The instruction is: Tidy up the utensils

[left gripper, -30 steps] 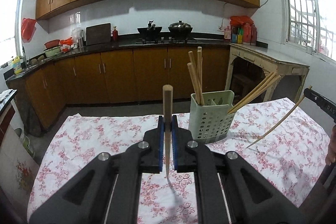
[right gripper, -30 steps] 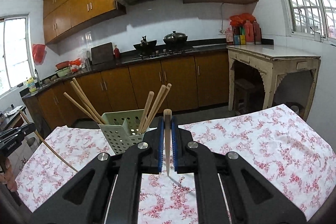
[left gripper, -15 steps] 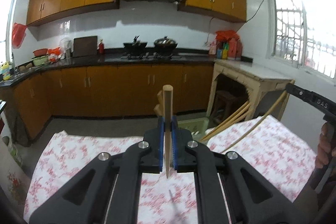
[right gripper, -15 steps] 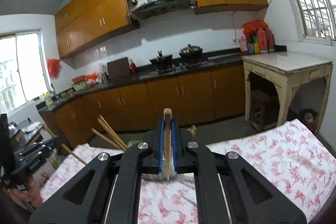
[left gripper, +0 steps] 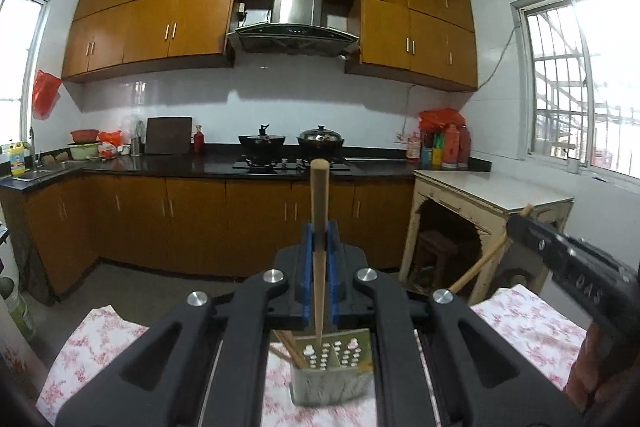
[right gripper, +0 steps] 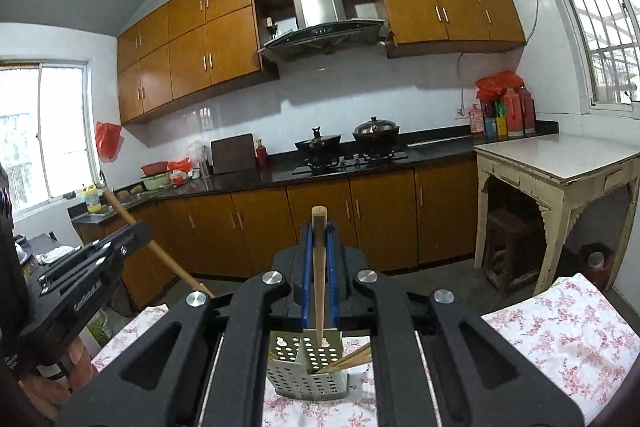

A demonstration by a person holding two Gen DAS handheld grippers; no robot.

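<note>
Kitchen table (right gripper: 560, 327), floral cloth: both grippers' fingers pinching one chopstick each, poised over perforated holder (right gripper: 308, 367) at 6 o'clock; several chopsticks already in, these two left.

Left gripper (left gripper: 319, 267), chopstick (left gripper: 319, 227); right gripper (right gripper: 319, 267), chopstick (right gripper: 319, 259).

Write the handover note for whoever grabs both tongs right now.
Left tongs: shut on a chopstick, held upright, tip just over the green perforated holder.
Right tongs: shut on a second chopstick, upright, tip over the same holder.
Holder stands on the floral tablecloth, directly below both tongs.
Done: several chopsticks already lean inside the holder.
Left: lower each held chopstick into a compartment and release, probably one at a time since both tongs crowd the same opening. Other utensils waiting cannot be seen from these views.
</note>
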